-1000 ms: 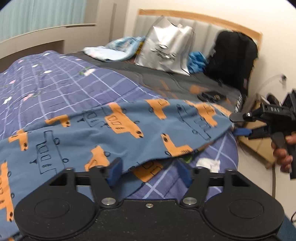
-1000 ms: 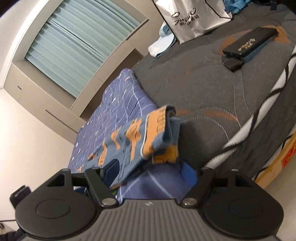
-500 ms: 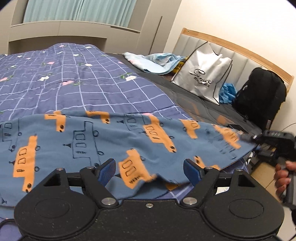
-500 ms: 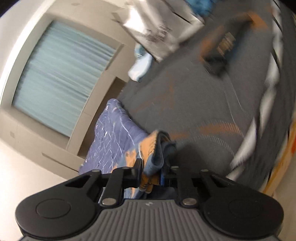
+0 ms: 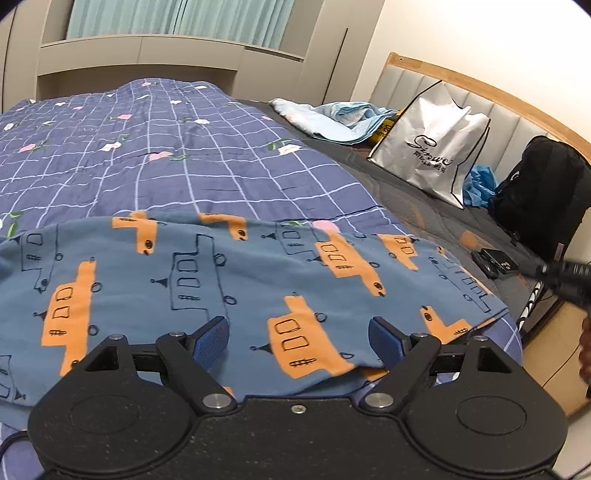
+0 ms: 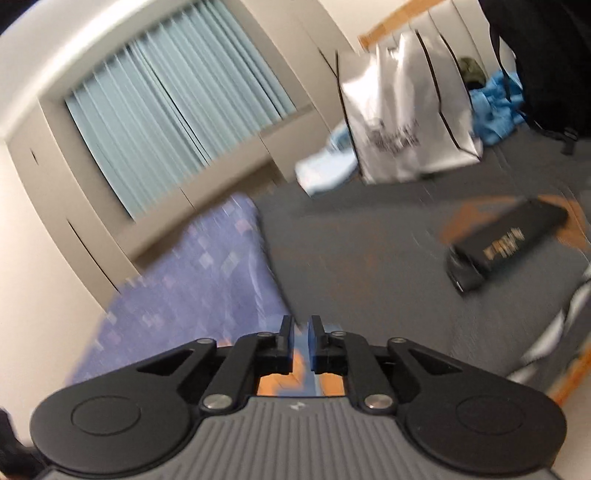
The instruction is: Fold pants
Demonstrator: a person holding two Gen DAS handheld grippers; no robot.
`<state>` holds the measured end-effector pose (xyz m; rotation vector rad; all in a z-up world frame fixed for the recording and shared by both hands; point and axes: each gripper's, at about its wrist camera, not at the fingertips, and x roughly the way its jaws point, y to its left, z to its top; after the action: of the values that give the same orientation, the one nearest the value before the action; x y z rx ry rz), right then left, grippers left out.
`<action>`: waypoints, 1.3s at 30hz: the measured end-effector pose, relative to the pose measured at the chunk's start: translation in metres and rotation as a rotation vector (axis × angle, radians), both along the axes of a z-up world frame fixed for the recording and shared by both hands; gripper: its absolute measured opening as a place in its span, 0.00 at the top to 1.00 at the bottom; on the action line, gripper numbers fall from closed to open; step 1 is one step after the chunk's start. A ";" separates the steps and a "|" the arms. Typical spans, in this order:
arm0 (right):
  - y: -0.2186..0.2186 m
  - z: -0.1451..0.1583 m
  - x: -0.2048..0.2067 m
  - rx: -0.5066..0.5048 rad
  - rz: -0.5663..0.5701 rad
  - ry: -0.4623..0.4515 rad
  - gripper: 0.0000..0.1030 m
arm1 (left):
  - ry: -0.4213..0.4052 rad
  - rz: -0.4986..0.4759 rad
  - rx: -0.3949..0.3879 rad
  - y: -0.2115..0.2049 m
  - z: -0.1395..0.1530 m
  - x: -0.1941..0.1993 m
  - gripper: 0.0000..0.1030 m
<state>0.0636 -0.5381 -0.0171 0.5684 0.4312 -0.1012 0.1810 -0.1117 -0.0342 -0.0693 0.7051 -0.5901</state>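
A bed is seen, covered by a purple checked quilt (image 5: 177, 155) with small flowers, and past it by a dark grey sheet (image 5: 417, 206). Pale blue curtains (image 5: 173, 18) are hung above built-in cabinets at the far wall. A silver shopping bag (image 5: 428, 147) is propped against the padded headboard (image 5: 480, 99), a black backpack (image 5: 543, 192) is set beside it, and a light blue cloth (image 5: 332, 118) is heaped further along. A small black box (image 6: 509, 243) is laid on the grey sheet.

The pants (image 5: 229, 280), blue with orange vehicle prints, are spread flat across the quilt at the near edge of the bed. The long axis is run left to right across the left wrist view, one end stretched toward the right gripper (image 5: 565, 278) at the frame's right edge.

The left gripper (image 5: 299, 338) is held wide and opening further, its blue pads astride the near hem, neither seen pressing on the fabric. The right gripper's jaws are drawn narrow and closing, and blue-and-orange cloth is pinched between the pads (image 6: 288, 341).
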 end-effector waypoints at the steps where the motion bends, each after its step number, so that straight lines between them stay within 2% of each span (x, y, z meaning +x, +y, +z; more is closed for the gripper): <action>1: 0.006 -0.006 0.001 -0.009 0.012 0.016 0.85 | -0.002 0.003 -0.001 0.003 0.001 0.000 0.15; 2: 0.010 -0.008 -0.001 -0.010 0.027 0.019 0.81 | -0.005 0.011 -0.001 0.005 0.001 0.001 0.15; 4: 0.022 -0.012 0.004 -0.014 0.068 0.023 0.61 | -0.004 0.037 0.007 0.012 0.001 0.003 0.15; 6: 0.032 -0.015 0.012 -0.021 0.110 0.037 0.56 | 0.004 0.077 0.024 0.020 0.001 0.006 0.14; 8: 0.036 -0.021 0.023 -0.020 0.132 0.067 0.52 | 0.016 0.118 0.047 0.028 -0.001 0.009 0.09; 9: 0.036 -0.025 0.027 -0.016 0.135 0.091 0.48 | 0.022 0.141 0.073 0.032 -0.003 0.012 0.04; 13: 0.040 -0.034 0.033 -0.015 0.137 0.146 0.36 | 0.008 0.193 0.183 0.050 -0.005 0.020 0.03; 14: 0.043 -0.032 0.034 -0.027 0.141 0.152 0.34 | 0.007 0.205 0.192 0.058 -0.004 0.022 0.03; 19: 0.069 -0.004 0.043 -0.136 0.208 0.138 0.09 | -0.006 0.268 0.183 0.102 0.007 0.028 0.02; 22: 0.102 0.014 0.070 -0.178 0.312 0.106 0.02 | -0.017 0.333 0.152 0.128 0.011 0.029 0.01; 25: 0.144 0.018 0.113 -0.199 0.408 0.094 0.00 | -0.024 0.357 0.041 0.144 0.014 0.028 0.01; 27: 0.176 0.015 0.147 -0.200 0.477 0.105 0.00 | -0.036 0.378 0.001 0.149 0.014 0.031 0.01; 33: 0.258 0.009 0.237 -0.234 0.636 0.108 0.00 | 0.045 0.436 -0.023 0.158 -0.003 0.055 0.01; 36: 0.292 0.009 0.268 -0.289 0.715 0.128 0.00 | 0.082 0.436 -0.045 0.163 -0.013 0.063 0.01; 38: 0.313 0.007 0.283 -0.339 0.784 0.144 0.06 | 0.096 0.443 -0.064 0.167 -0.019 0.064 0.01; 39: 0.322 0.006 0.289 -0.367 0.812 0.150 0.15 | 0.100 0.443 -0.073 0.168 -0.021 0.065 0.01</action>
<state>0.3522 -0.2156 -0.0107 -0.0041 0.7422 0.5489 0.2456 0.0563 -0.0551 -0.3164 0.7361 -0.1881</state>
